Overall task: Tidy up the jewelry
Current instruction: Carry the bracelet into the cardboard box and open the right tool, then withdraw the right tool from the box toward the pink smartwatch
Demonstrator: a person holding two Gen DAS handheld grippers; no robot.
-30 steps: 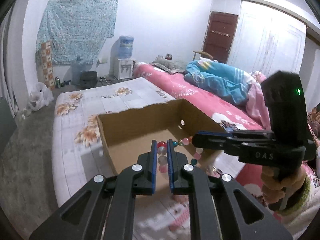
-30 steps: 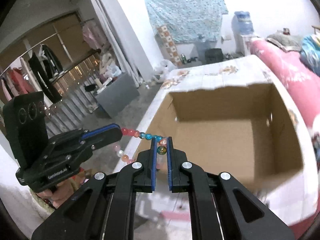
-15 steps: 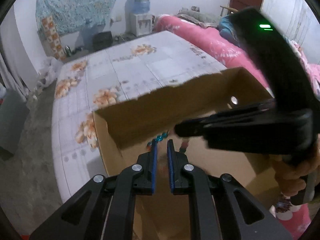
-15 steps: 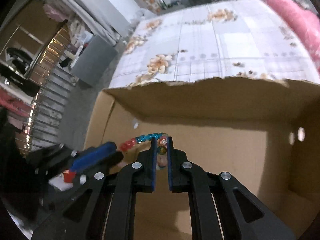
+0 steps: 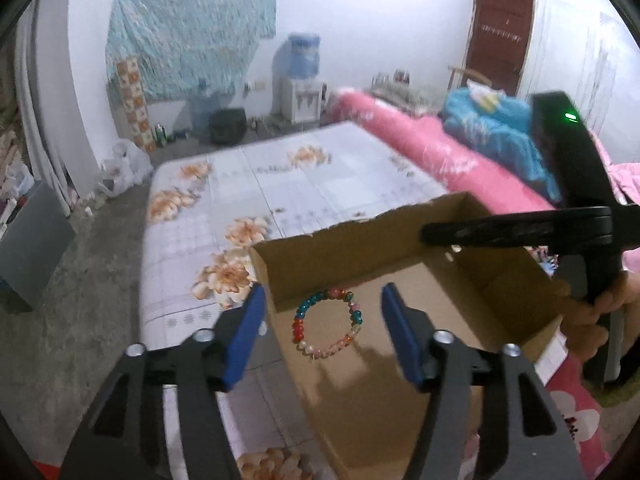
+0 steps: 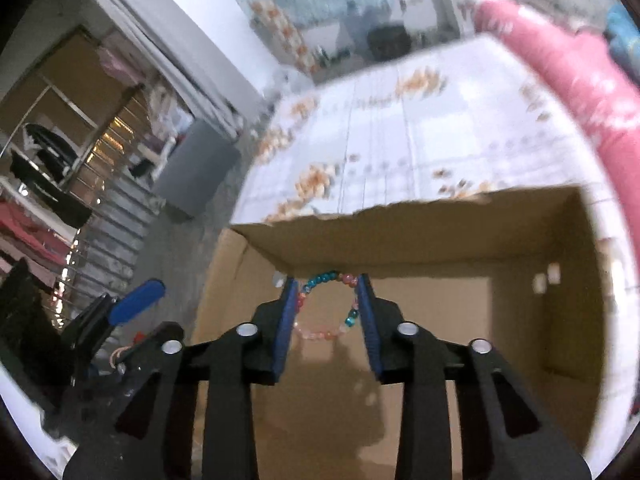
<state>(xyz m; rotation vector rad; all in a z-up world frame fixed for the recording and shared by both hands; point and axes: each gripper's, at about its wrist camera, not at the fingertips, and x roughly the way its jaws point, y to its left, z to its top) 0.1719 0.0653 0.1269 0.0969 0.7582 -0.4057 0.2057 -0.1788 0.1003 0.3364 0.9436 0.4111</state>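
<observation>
Bead bracelet [image 5: 328, 323] in cardboard box [image 5: 516, 280], between left tongs [image 5: 322, 312] (spread wide)

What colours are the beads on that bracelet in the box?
The bracelet mixes teal, red, pink and clear beads, best seen in the left wrist view.

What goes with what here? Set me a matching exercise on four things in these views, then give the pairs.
Things:
1. multicoloured beaded bracelet
2. brown cardboard box
3. left gripper
4. blue water bottle on its white dispenser

Places or states:
A. open, holding nothing
B. against the far white wall
C. a round loop inside the box
D. standing on the flowered white sheet

Pairs: 1-C, 2-D, 3-A, 4-B
</observation>
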